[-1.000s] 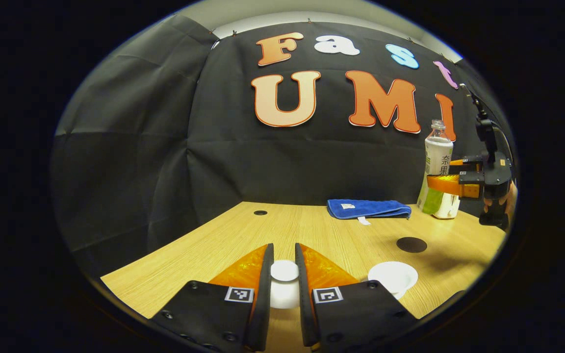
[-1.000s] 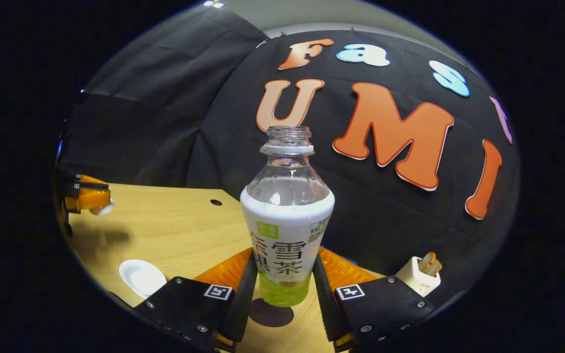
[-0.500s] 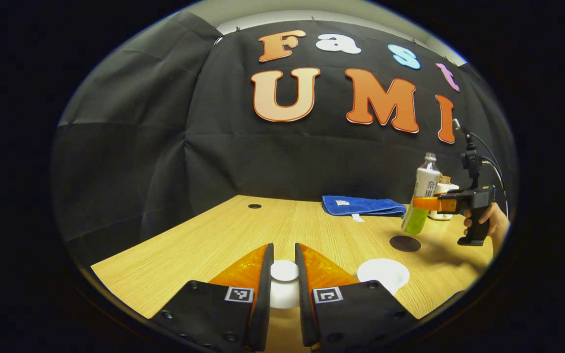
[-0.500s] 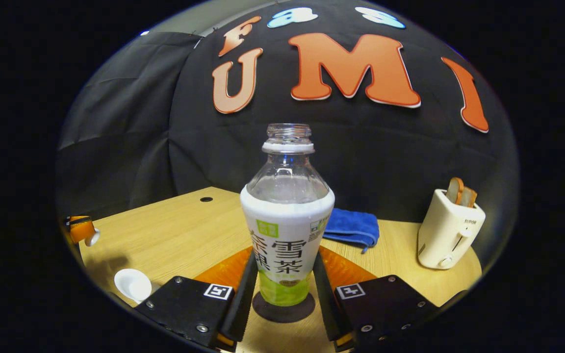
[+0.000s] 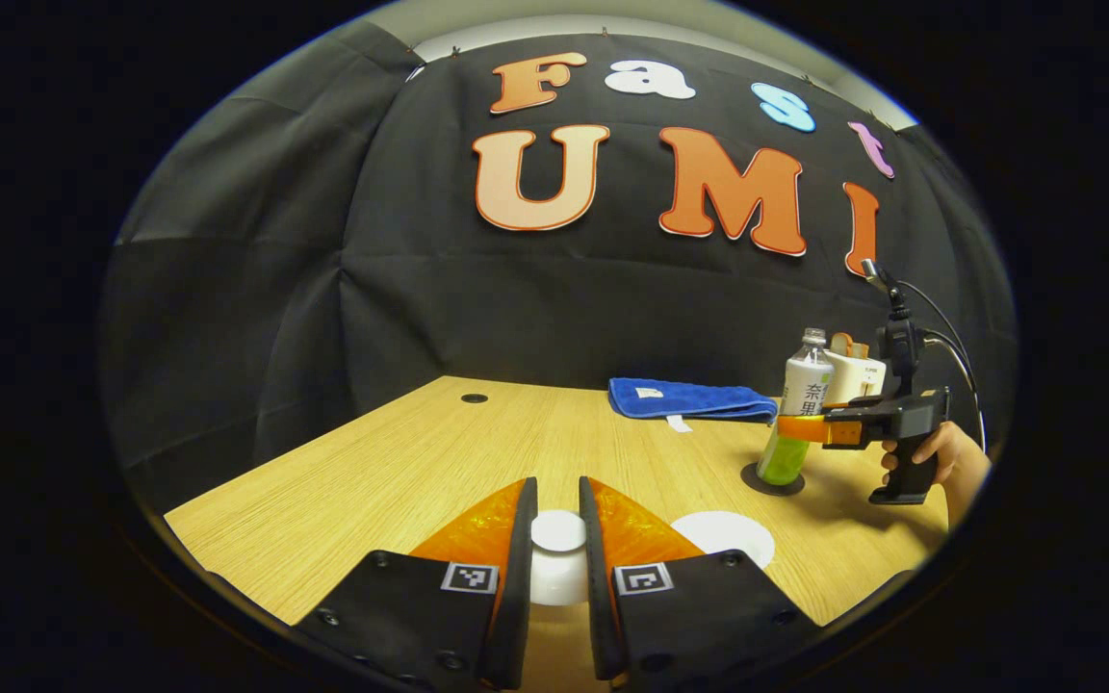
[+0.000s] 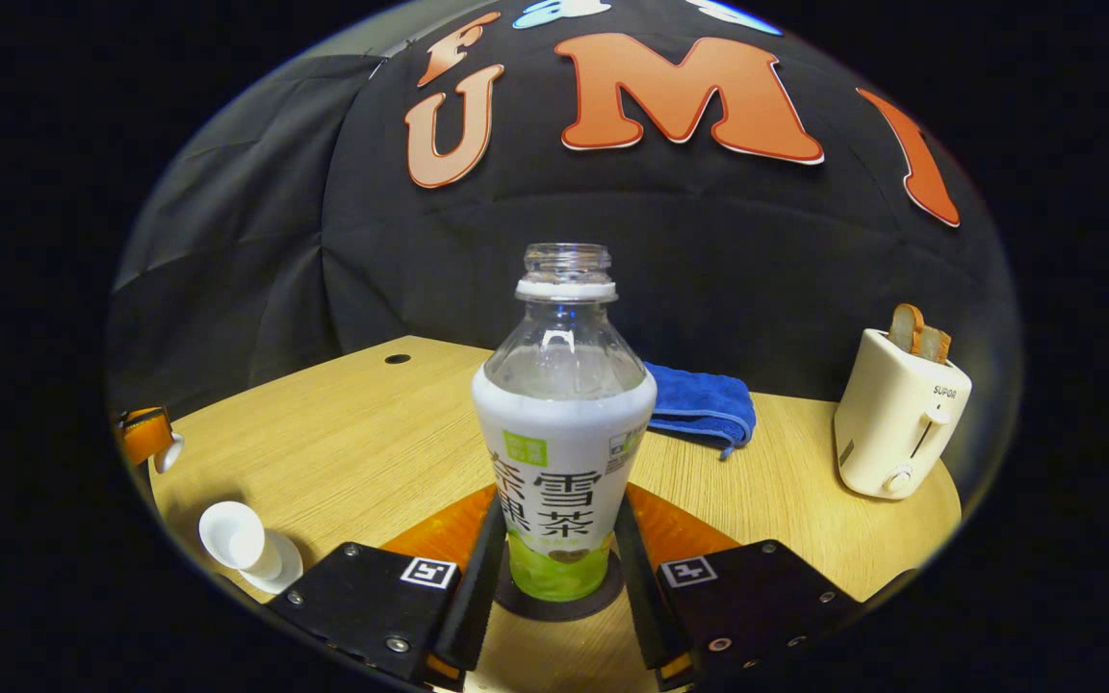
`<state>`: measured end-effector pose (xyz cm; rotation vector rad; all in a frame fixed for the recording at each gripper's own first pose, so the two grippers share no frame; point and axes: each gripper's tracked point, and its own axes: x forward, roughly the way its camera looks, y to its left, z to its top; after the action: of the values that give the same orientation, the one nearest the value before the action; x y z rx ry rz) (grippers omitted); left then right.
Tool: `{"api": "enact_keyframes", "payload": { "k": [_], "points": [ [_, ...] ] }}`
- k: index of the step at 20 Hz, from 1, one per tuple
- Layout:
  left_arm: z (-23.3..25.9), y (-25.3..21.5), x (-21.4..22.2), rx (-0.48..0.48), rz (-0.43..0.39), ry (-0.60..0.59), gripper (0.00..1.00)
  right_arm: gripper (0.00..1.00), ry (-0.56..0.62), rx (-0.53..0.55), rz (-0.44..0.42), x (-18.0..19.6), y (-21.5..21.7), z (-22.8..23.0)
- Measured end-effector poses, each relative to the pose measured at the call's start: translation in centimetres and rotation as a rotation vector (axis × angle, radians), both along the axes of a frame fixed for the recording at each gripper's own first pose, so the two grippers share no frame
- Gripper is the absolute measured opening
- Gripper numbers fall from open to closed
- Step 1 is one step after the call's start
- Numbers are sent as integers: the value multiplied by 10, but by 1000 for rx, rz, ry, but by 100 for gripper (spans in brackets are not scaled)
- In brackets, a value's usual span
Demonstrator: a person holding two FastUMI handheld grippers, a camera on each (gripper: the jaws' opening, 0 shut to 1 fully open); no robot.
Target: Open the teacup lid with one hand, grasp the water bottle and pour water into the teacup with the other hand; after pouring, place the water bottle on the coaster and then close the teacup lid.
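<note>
The labelled water bottle [image 6: 564, 452] stands upright with its base on the dark round coaster [image 6: 603, 597], and my right gripper [image 6: 559, 500] is shut on its lower body. Its neck is uncapped. In the left gripper view the same bottle [image 5: 798, 414] sits on the coaster [image 5: 752, 478] at the right, gripped by the right gripper [image 5: 800, 428] in a hand [image 5: 944, 460]. My left gripper [image 5: 557, 491] is shut on the white teacup lid [image 5: 557, 531], held above the table. The open white teacup [image 5: 723, 534] stands just right of it, also seen as the teacup [image 6: 237, 539] at lower left.
A folded blue towel [image 5: 689, 397] lies at the back of the wooden table [image 5: 400, 472]. A cream toaster [image 6: 901, 414] with bread slices stands at the far right. A small round hole [image 5: 474, 397] marks the table's back left.
The right gripper has brought the bottle down and toward the coaster, from hanging high to standing on it. The left gripper still holds the lid, barely moved.
</note>
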<state>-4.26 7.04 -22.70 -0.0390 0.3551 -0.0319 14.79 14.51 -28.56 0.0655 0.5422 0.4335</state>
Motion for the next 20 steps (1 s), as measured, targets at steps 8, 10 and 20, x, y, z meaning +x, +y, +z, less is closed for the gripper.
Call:
{"api": "enact_keyframes", "payload": {
  "k": [8,10,20],
  "points": [
    [17,-65,12,-60,-104,-48,30,90,-67,45,12,-15,-9,34],
    [16,-79,13,-64,-130,-50,30,93,-101,26,24,-22,-14,43],
    [-30,-113,9,22,-190,47,30,94,-172,49,8,-70,-42,68]
  ]
}}
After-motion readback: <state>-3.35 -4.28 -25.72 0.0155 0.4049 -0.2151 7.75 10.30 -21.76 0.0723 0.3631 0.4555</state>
